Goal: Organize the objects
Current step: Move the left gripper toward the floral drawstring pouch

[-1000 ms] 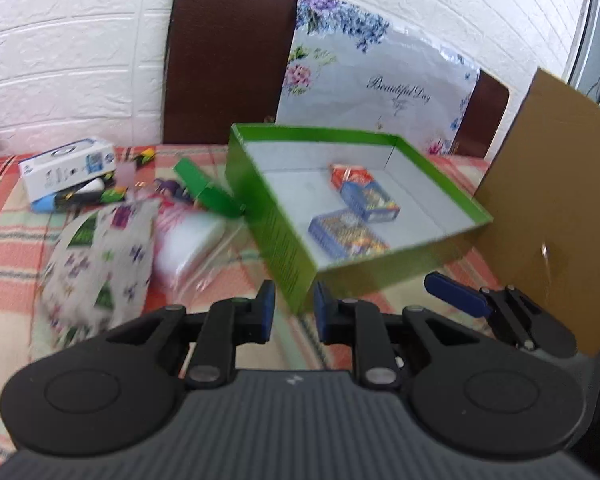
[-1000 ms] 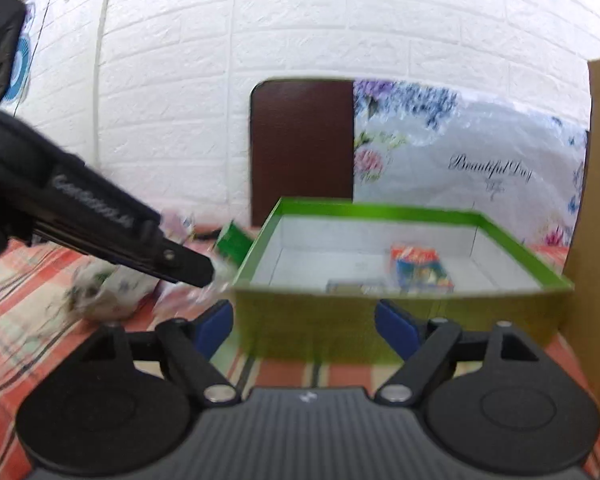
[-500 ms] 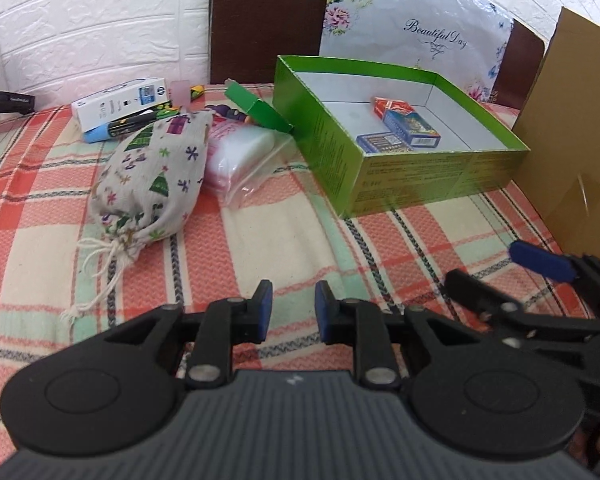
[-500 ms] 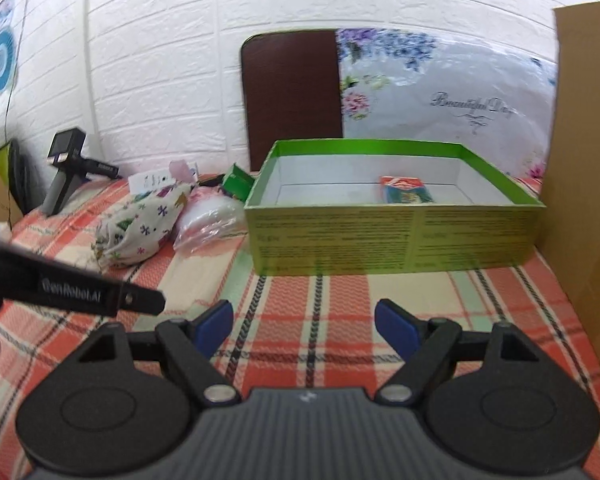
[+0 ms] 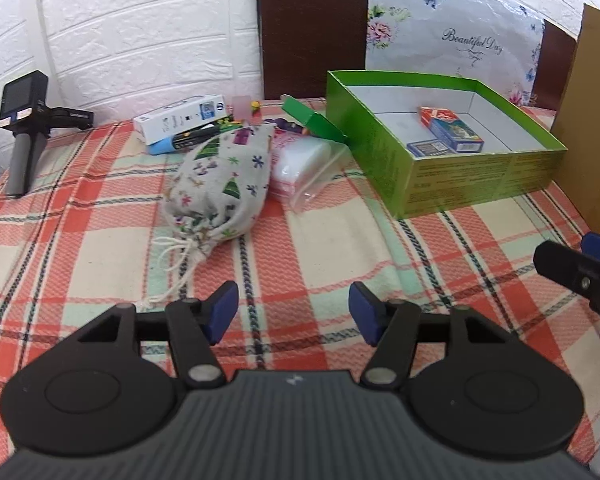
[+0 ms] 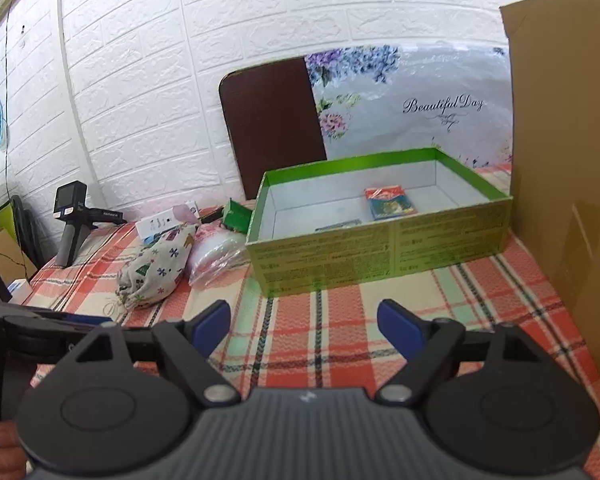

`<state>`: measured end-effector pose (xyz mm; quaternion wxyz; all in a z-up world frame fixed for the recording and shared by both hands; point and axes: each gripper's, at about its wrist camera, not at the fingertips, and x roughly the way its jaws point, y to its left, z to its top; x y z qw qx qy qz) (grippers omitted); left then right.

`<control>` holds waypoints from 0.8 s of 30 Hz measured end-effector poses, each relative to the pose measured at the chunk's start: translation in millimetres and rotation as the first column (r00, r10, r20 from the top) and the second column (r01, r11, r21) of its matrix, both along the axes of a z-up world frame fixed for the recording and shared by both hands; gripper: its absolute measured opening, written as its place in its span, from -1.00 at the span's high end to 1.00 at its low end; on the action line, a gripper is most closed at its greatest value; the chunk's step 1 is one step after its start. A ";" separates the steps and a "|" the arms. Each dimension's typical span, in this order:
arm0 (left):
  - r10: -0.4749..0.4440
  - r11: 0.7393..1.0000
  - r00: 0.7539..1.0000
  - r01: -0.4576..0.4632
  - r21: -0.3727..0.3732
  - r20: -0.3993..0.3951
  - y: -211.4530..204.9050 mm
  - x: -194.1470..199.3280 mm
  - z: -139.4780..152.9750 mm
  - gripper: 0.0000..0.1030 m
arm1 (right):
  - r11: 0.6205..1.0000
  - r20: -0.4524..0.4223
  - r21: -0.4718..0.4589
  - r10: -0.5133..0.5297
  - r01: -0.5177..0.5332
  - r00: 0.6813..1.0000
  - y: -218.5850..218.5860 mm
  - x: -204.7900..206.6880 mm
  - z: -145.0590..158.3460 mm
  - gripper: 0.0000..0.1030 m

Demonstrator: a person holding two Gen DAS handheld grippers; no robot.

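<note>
Green box (image 5: 480, 176) at right holds two card packs (image 5: 446, 134); cloth pouch (image 5: 220, 184) and plastic bag (image 5: 300, 168) left outside. Left gripper (image 5: 293, 312) jaws just opening, empty; right gripper (image 6: 304, 326) spread, empty

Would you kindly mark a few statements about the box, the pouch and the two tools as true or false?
1. The green box holds card packs. True.
2. The patterned drawstring pouch lies inside the green box. False: it lies on the plaid cloth outside it.
3. The left tool grips the pouch. False: its jaws have just been opening, nothing between them.
4. The right tool is open and empty. True.
5. A clear plastic bag lies between pouch and box. True.
</note>
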<state>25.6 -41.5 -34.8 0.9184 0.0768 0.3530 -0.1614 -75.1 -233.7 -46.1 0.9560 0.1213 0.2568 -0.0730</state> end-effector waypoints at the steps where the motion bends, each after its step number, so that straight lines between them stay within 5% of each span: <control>1: 0.009 1.000 1.000 -0.009 0.003 0.004 1.9 0.0 0.0 -0.23 | 1.000 -0.002 0.000 0.003 -0.003 1.000 1.3 1.0 -1.1 -0.62; 24: 0.088 0.996 0.996 -0.088 0.021 0.010 23.0 8.9 -10.7 -0.29 | 0.999 -0.053 -0.013 0.036 -0.037 0.998 19.8 15.1 -14.2 -0.63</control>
